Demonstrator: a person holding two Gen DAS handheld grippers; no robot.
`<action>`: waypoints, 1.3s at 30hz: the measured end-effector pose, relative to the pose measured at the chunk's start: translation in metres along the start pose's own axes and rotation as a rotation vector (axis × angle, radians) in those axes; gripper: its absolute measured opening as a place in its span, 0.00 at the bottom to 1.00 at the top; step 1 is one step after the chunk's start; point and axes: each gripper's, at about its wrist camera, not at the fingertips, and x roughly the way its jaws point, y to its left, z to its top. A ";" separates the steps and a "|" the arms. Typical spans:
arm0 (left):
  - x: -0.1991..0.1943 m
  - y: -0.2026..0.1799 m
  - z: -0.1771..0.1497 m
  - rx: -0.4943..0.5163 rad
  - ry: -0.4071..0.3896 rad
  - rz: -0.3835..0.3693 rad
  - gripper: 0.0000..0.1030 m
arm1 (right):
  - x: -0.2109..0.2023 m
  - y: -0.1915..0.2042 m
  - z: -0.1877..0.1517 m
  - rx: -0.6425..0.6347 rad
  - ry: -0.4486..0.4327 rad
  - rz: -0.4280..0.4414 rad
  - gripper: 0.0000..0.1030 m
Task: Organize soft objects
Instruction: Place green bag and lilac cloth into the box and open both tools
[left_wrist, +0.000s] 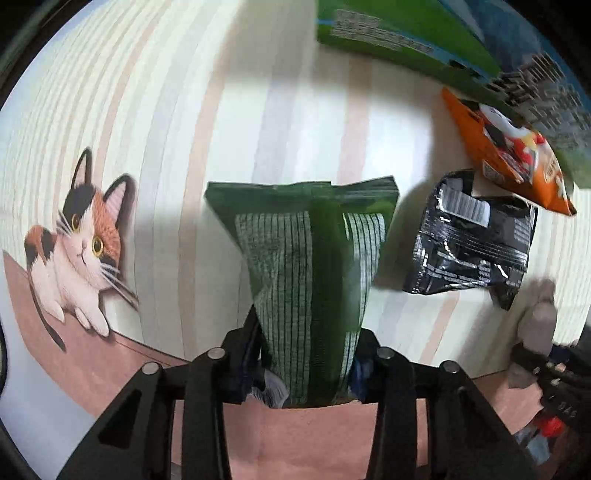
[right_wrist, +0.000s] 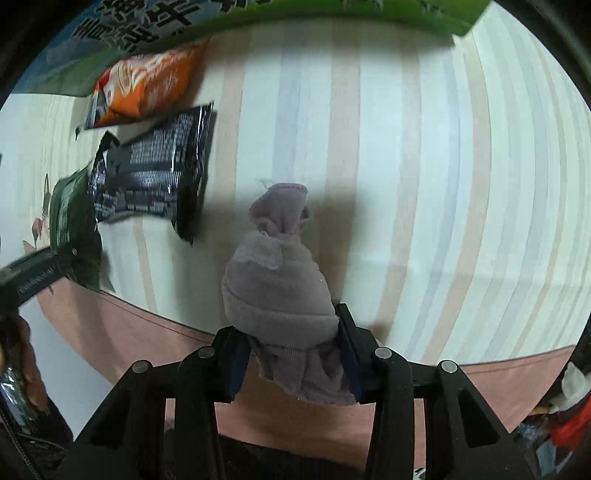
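A: Two grippers, both loaded?
B: Yes. Left gripper (left_wrist: 306, 365) pinches the green snack bag (left_wrist: 306, 266) over the striped mat (left_wrist: 177, 155). Right gripper (right_wrist: 291, 354) level, clamped on the rolled grey sock (right_wrist: 280, 288), above mat.

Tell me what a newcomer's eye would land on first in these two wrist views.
Probably the dark green foil snack pouch clamped upright in the left gripper, dead centre. Next, the balled mauve fabric sock pinched in the right gripper. Then the calico cat picture on the striped tablecloth at far left, and the crinkled black foil packet lying right of the pouch.
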 end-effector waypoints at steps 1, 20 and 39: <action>0.001 0.002 0.002 -0.012 0.009 -0.010 0.37 | -0.001 -0.002 -0.002 0.011 -0.011 0.004 0.46; -0.205 -0.046 -0.025 0.113 -0.319 -0.117 0.29 | -0.141 0.048 -0.031 -0.101 -0.230 0.172 0.38; -0.171 -0.127 0.262 0.237 -0.114 0.205 0.29 | -0.123 0.072 0.199 0.115 -0.215 0.207 0.38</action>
